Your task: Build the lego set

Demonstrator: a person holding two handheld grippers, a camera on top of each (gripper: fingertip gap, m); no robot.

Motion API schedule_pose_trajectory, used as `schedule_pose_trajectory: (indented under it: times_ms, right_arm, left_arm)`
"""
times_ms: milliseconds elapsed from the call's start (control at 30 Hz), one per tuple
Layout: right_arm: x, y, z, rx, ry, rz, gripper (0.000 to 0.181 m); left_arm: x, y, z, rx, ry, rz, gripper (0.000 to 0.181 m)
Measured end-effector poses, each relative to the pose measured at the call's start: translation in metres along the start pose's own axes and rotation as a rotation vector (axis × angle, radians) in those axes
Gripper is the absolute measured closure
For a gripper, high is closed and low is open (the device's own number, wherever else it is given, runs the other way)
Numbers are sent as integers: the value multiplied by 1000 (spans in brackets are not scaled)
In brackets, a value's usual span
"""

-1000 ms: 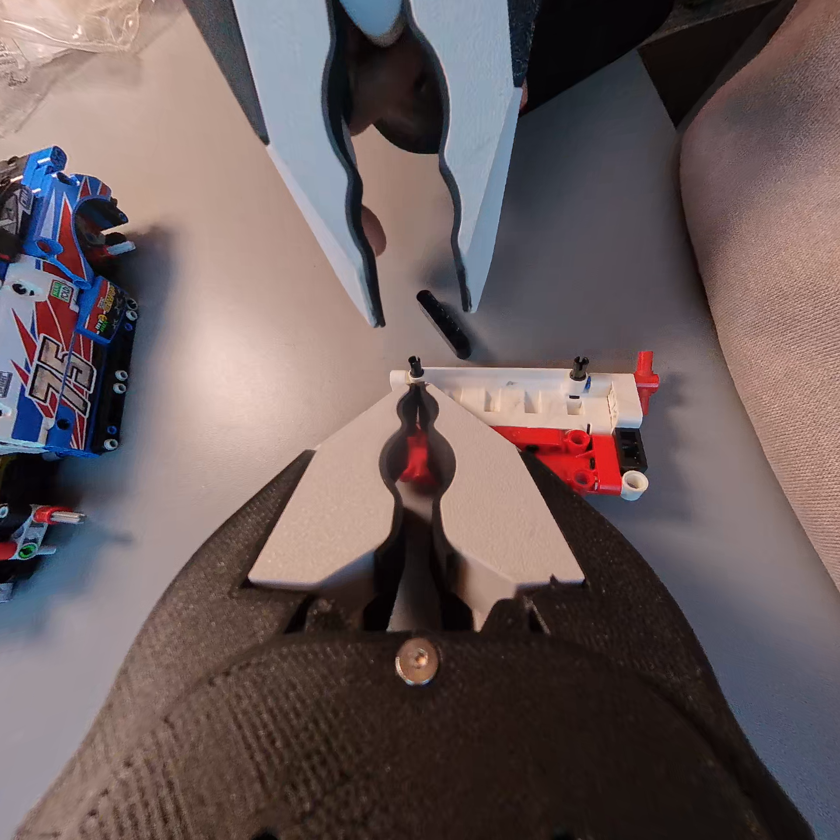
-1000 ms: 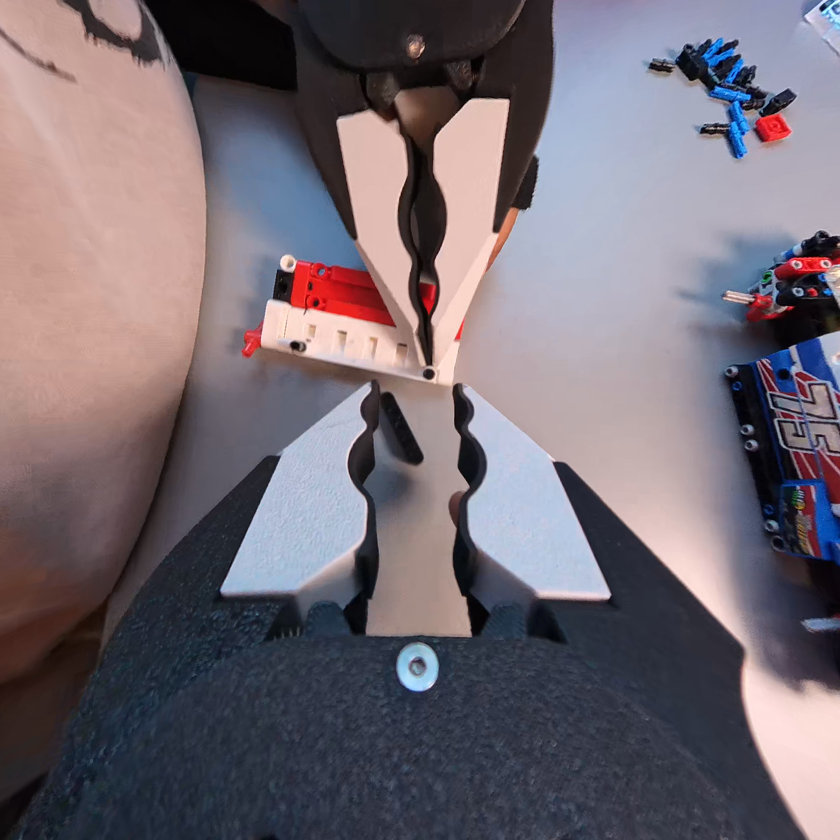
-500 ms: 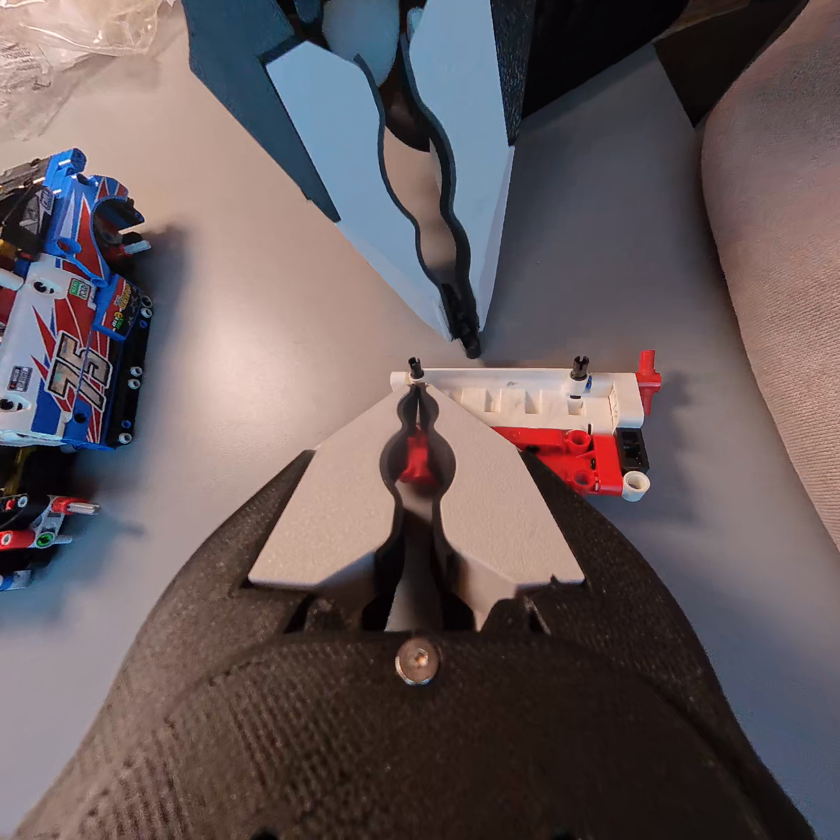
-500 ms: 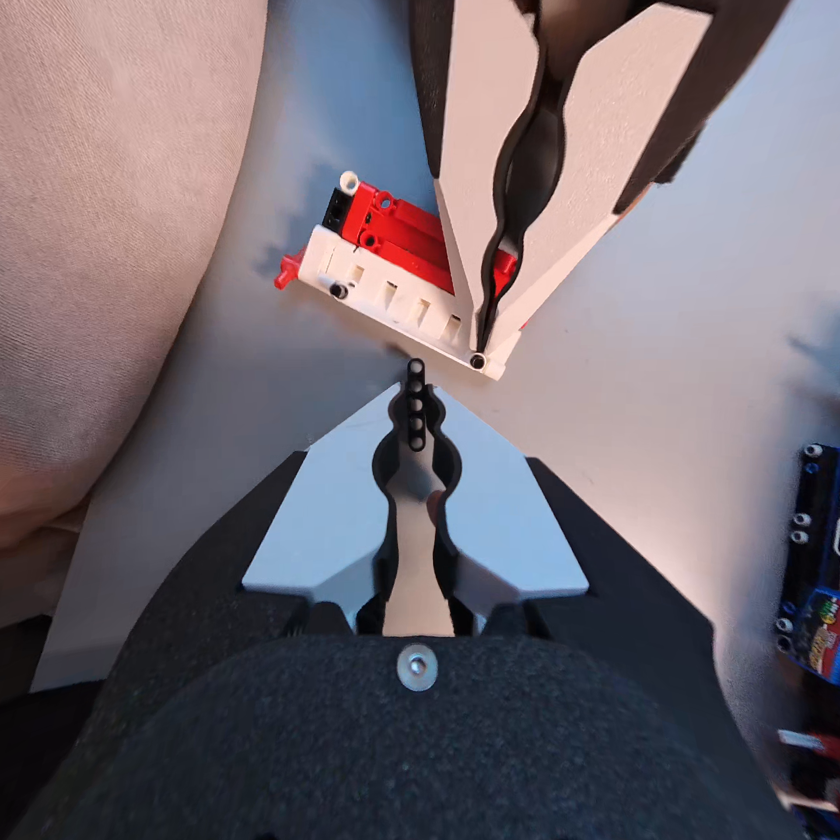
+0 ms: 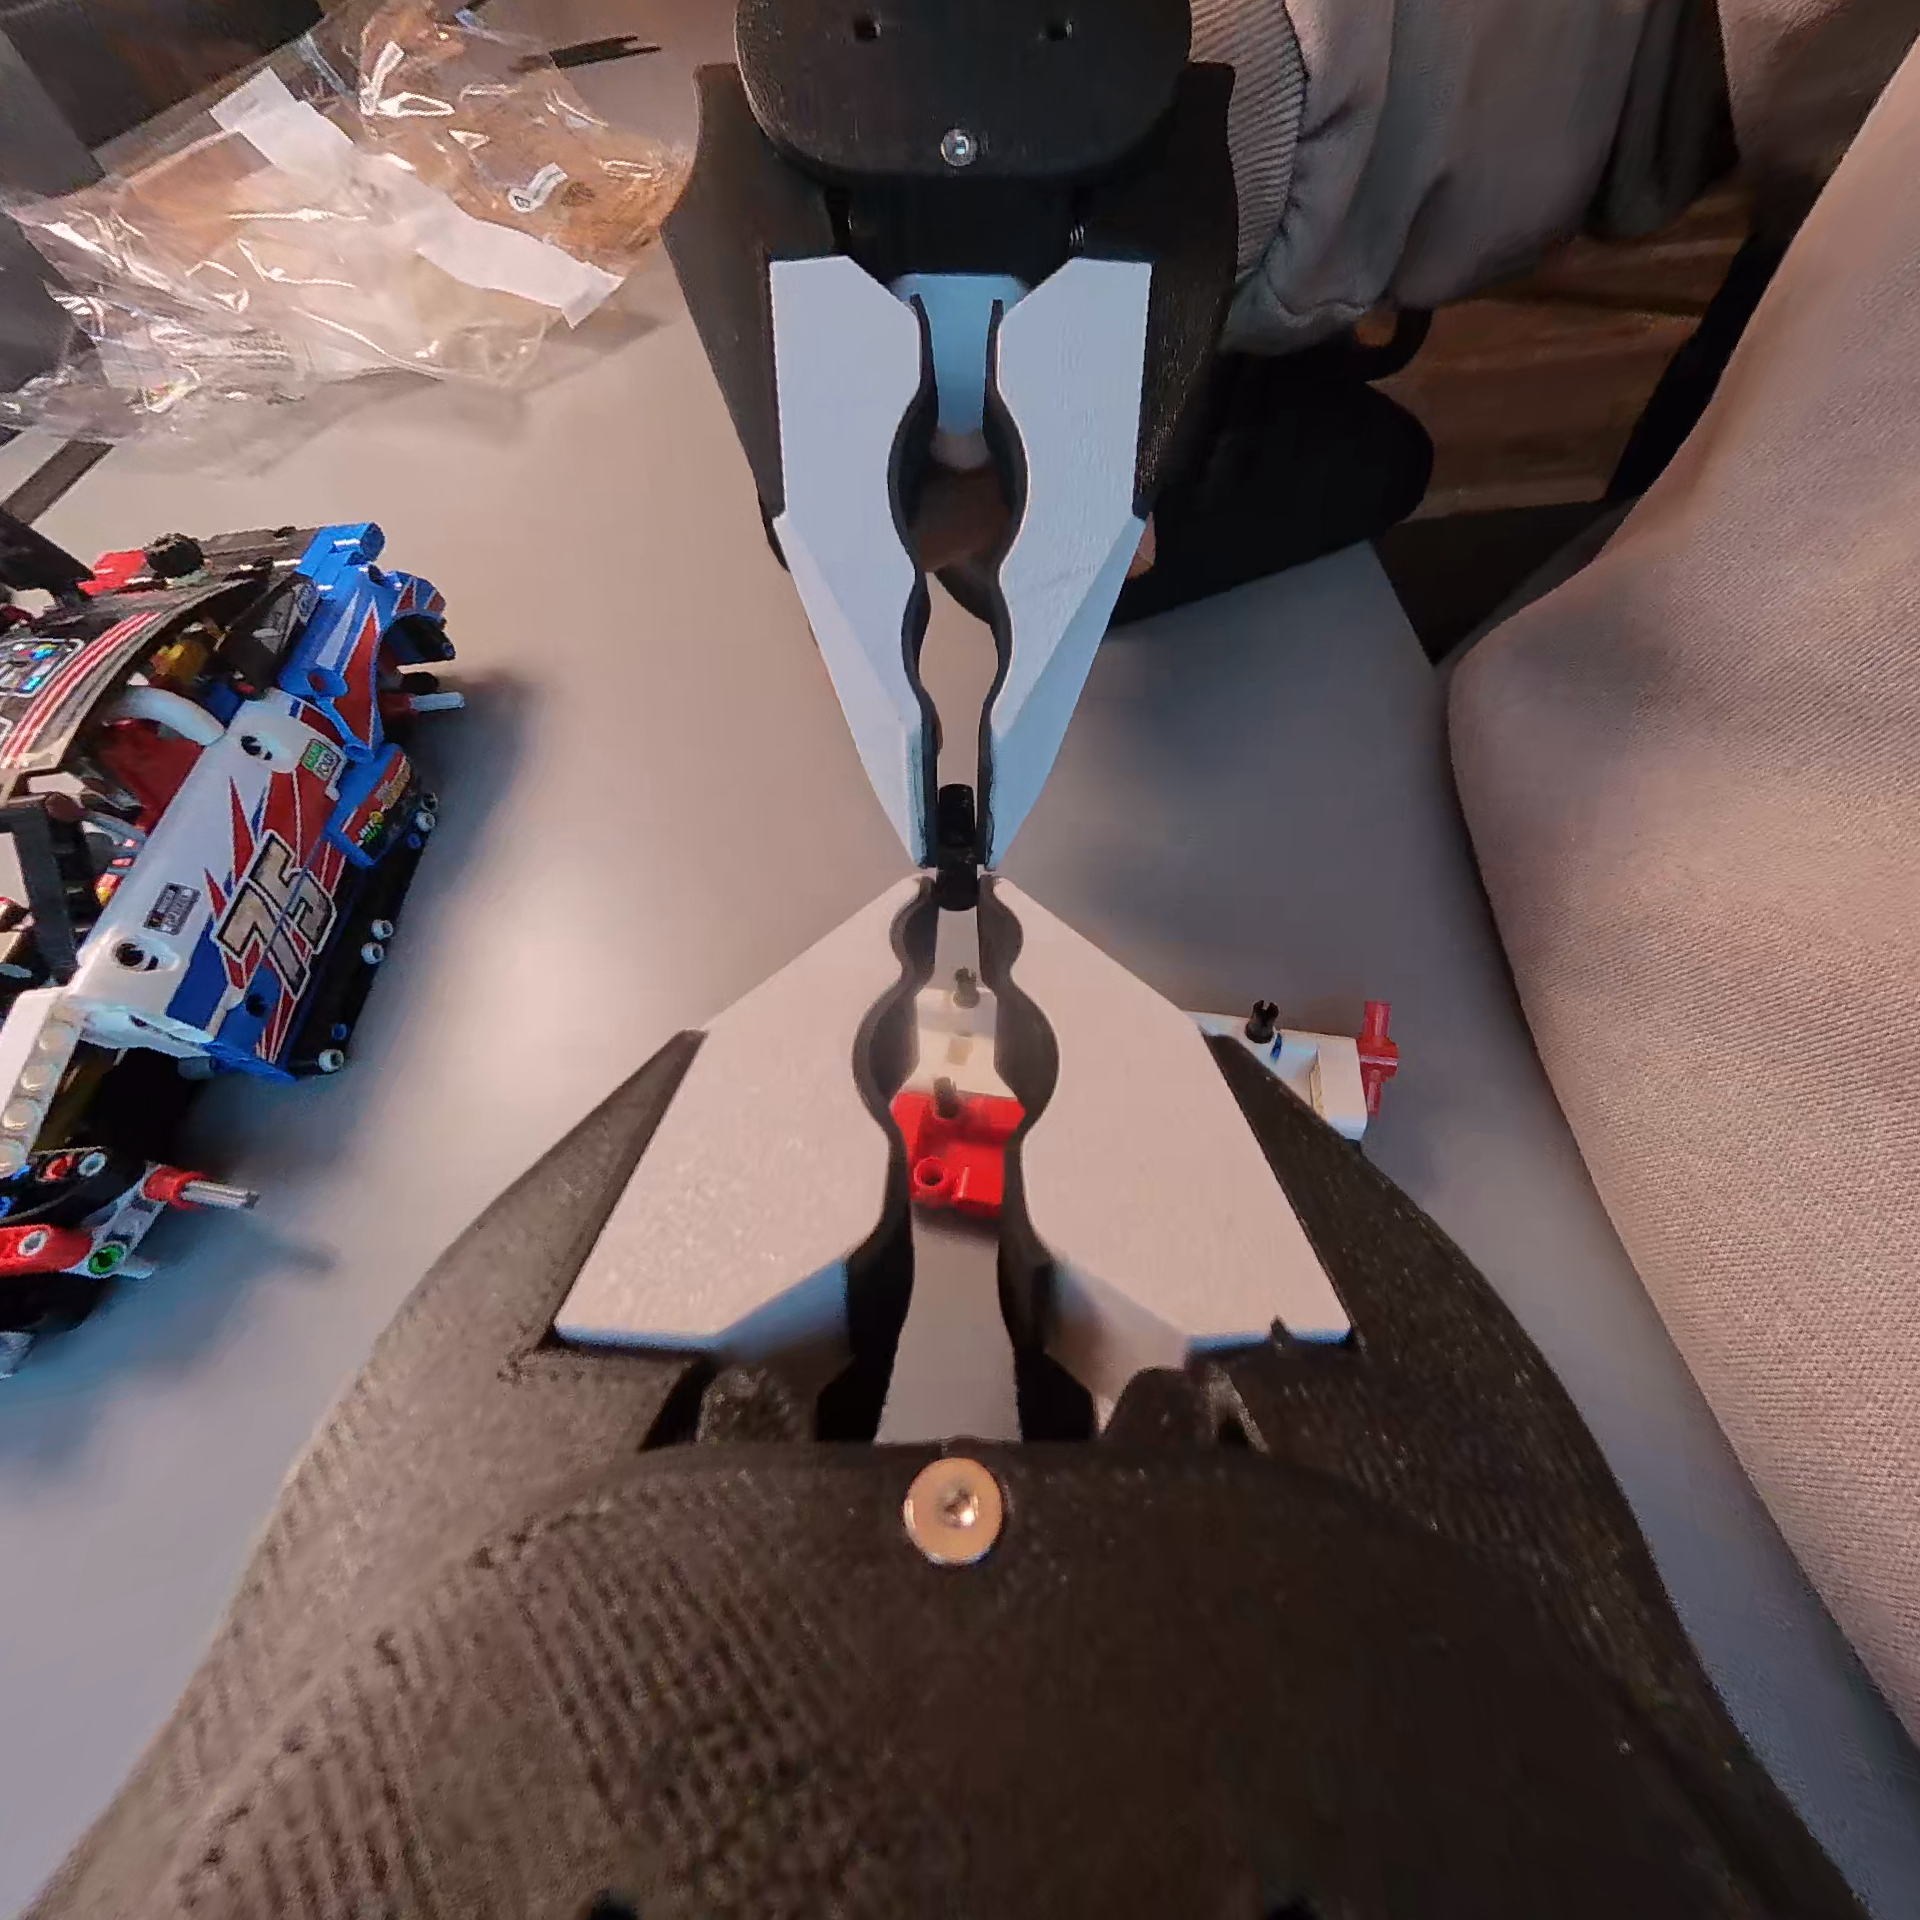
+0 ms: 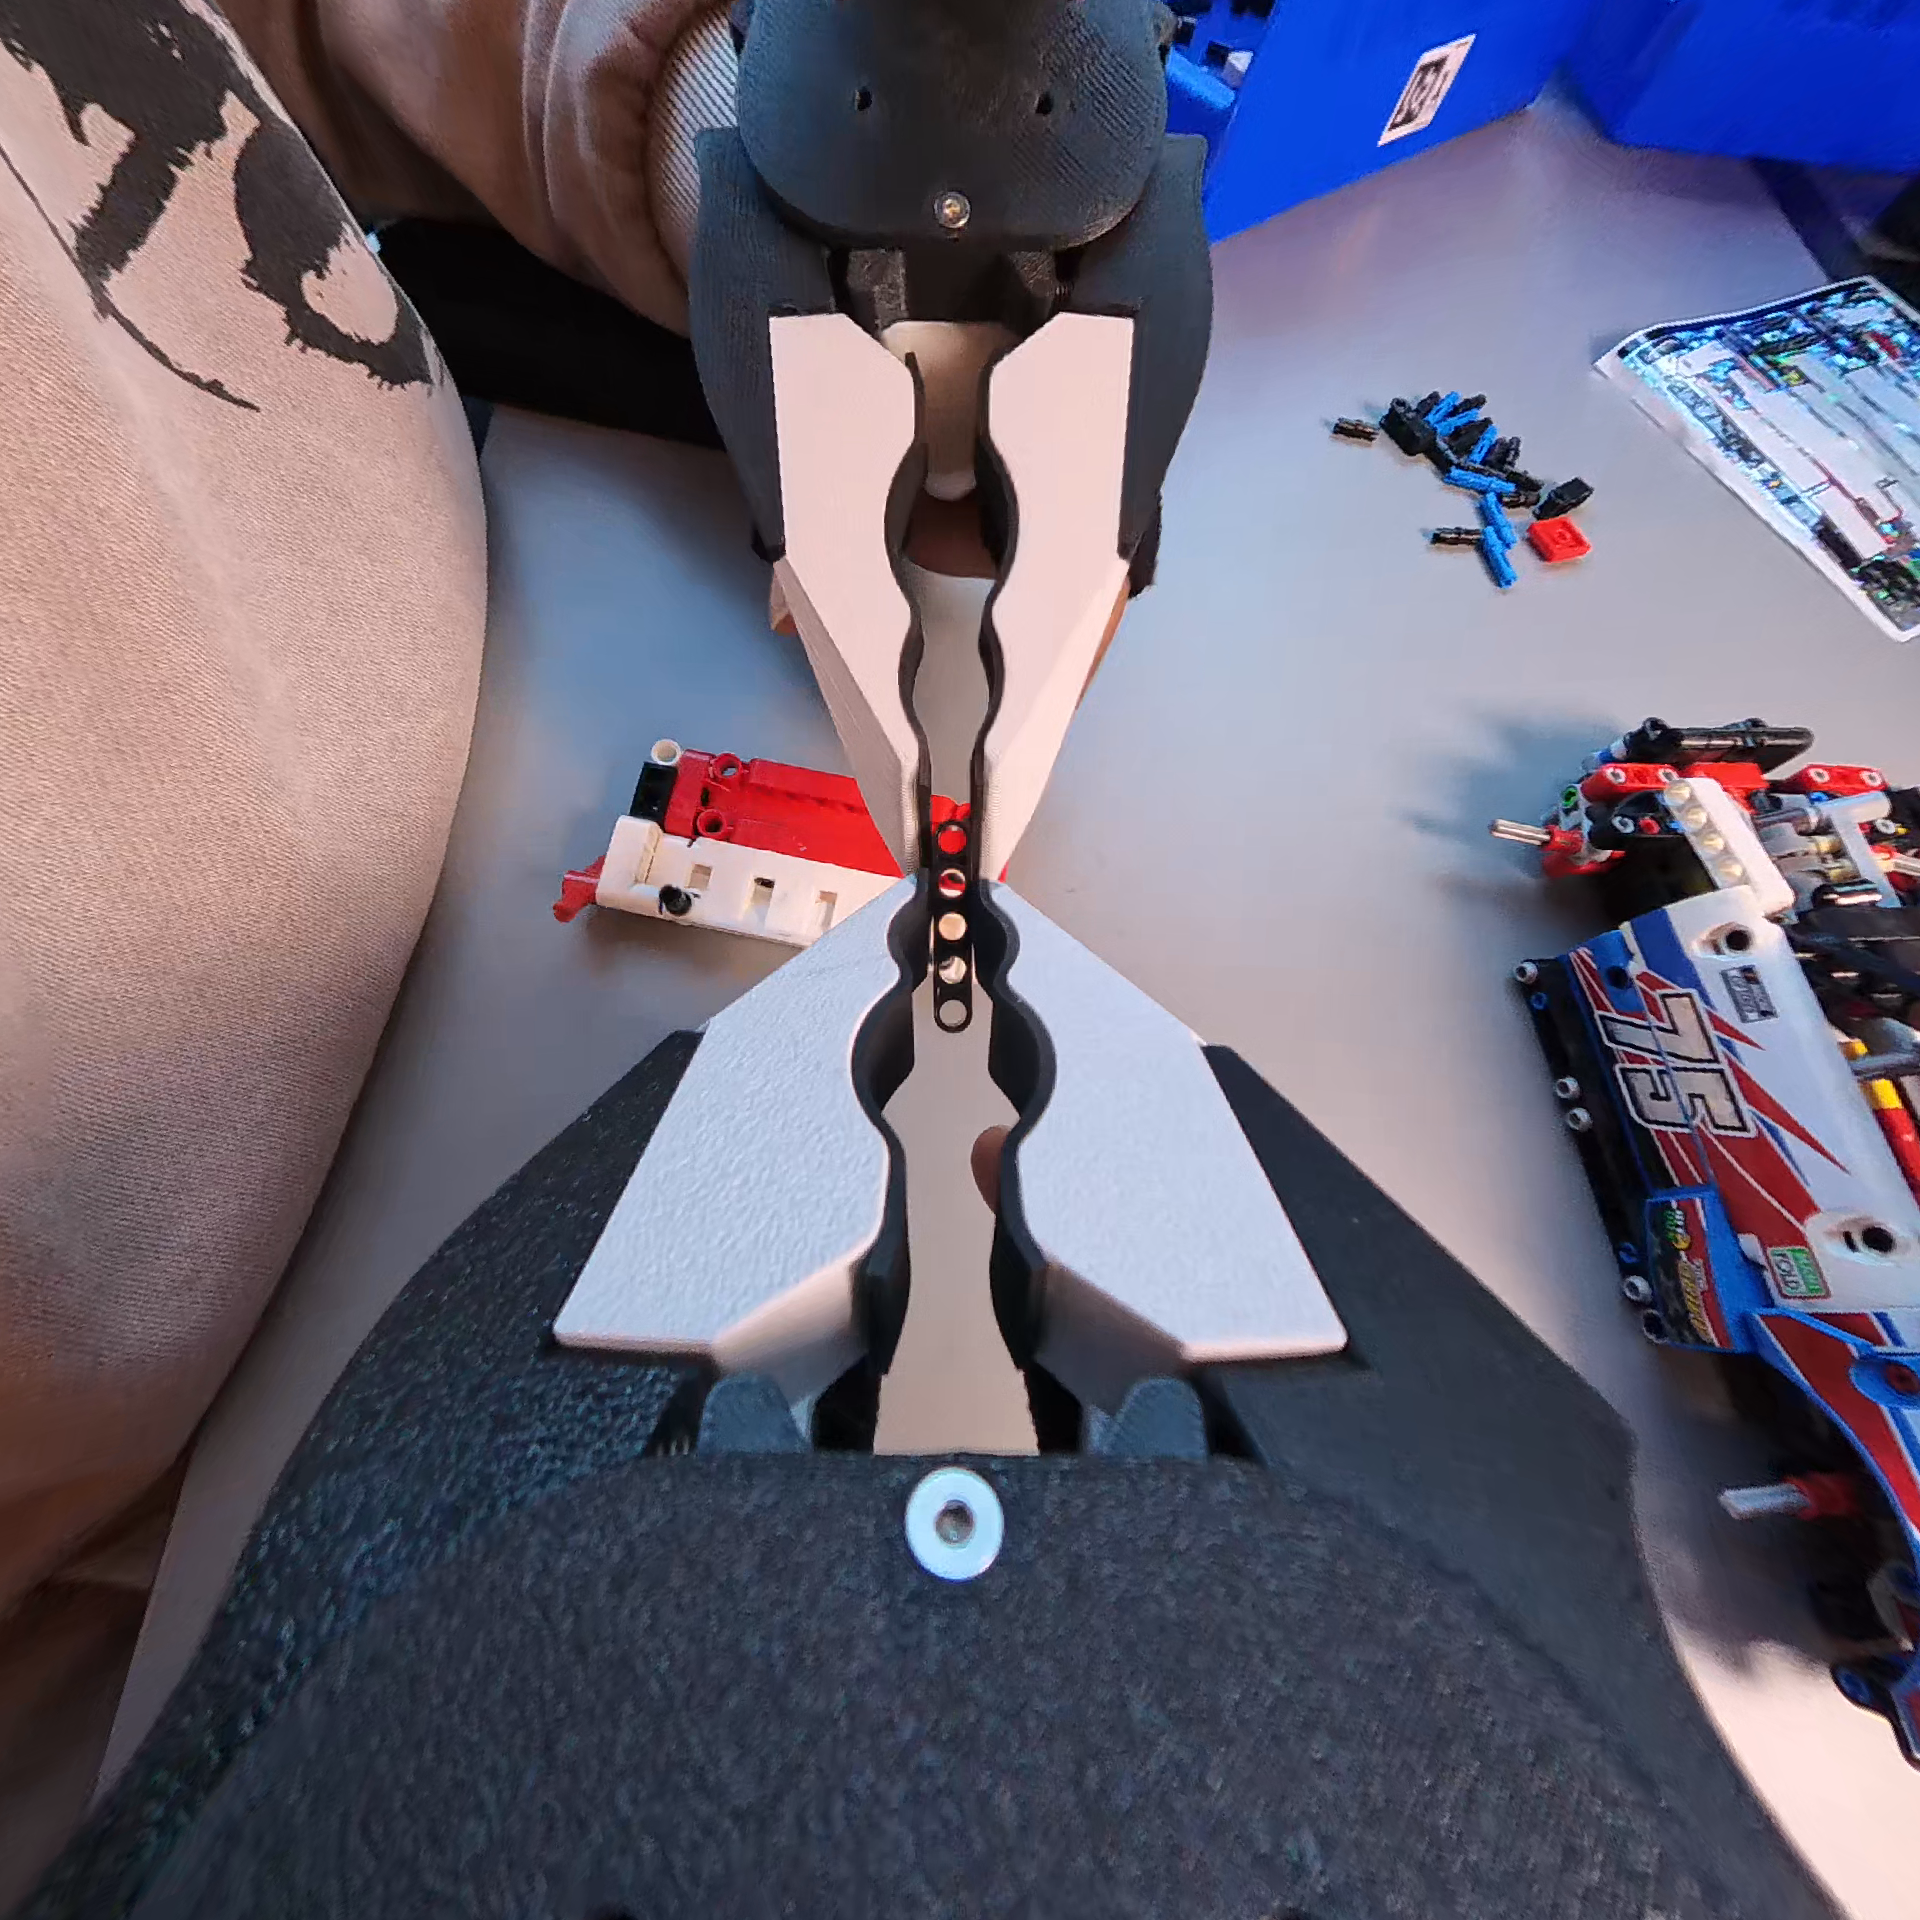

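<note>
A thin black beam with holes (image 6: pixel 951 935) hangs in the air between the two grippers, which meet tip to tip. My right gripper (image 6: pixel 951 904) is shut on its near part. My left gripper (image 5: pixel 951 899) is closed around its other end (image 5: pixel 956 831). The red and white sub-assembly (image 6: pixel 727 862) lies on the grey table (image 5: pixel 623 623), under and behind the left fingers. Part of it shows through their gap, and its right end (image 5: pixel 1320 1070) sticks out beside them.
The blue, white and red race car model (image 6: pixel 1714 1091) stands to the left gripper's left (image 5: pixel 208 883). Loose black and blue pins and a red plate (image 6: pixel 1475 478) lie by an instruction booklet (image 6: pixel 1808 436). Plastic bags (image 5: pixel 343 208) lie farther back. A person's beige garment (image 6: pixel 208 727) borders the table. Less than 4 cm separates the two grippers' tips.
The right gripper shut on the black beam and lifted it off the table. The left gripper let go of the red and white sub-assembly, rose and closed on the beam's other end.
</note>
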State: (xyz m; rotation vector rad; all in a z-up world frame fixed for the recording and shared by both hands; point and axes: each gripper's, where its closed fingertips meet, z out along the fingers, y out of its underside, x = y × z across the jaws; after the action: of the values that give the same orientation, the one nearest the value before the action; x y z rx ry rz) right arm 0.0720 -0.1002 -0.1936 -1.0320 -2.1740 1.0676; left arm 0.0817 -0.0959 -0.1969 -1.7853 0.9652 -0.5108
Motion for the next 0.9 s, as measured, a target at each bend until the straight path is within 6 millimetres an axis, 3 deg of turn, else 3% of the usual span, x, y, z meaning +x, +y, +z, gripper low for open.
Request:
schedule_pose_trajectory:
  times_ms: [400,700,900]
  right_arm:
    - [1,4,7,-100,43,-73,177]
    - [7,-8,1,5,64,-26,178]
    - [5,-6,2,-7,89,-73,178]
  left_arm:
    - [-2,9,3,-79,-36,33,176]
    - [-7,-4,-7,7,-34,-28,176]
    - [-5,-1,-6,-18,-43,7,177]
